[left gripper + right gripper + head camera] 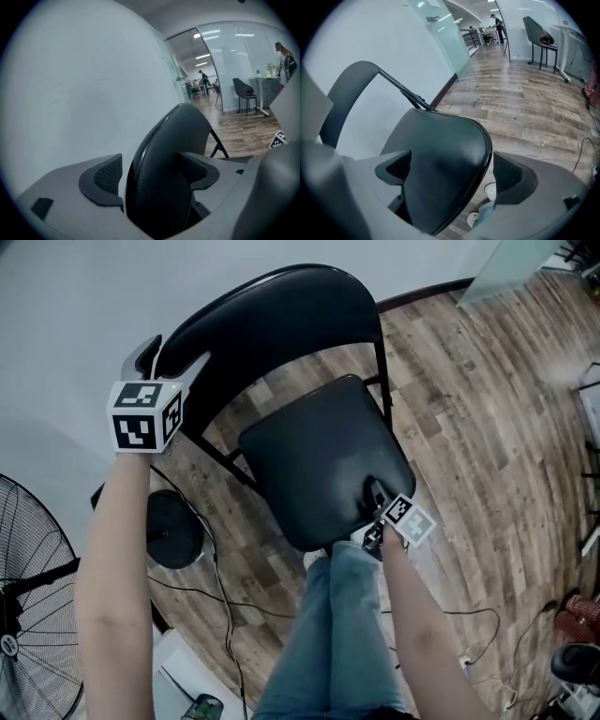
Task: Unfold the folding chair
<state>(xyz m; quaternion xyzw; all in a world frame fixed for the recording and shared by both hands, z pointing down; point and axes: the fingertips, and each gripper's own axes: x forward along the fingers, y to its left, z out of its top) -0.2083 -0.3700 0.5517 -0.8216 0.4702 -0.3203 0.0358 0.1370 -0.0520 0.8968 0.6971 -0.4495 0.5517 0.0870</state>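
Wood floor (525, 103) — chair seat (440, 140) half-hides one right gripper (452, 166) pad (393, 171).

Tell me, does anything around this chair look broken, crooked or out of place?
Nothing looks broken. The folding chair shows no damage. The only untidy thing is the loose cables straggling over the wood floor beside the person's legs, which could catch a foot.

No legible text, brand, number or sign anywhere.
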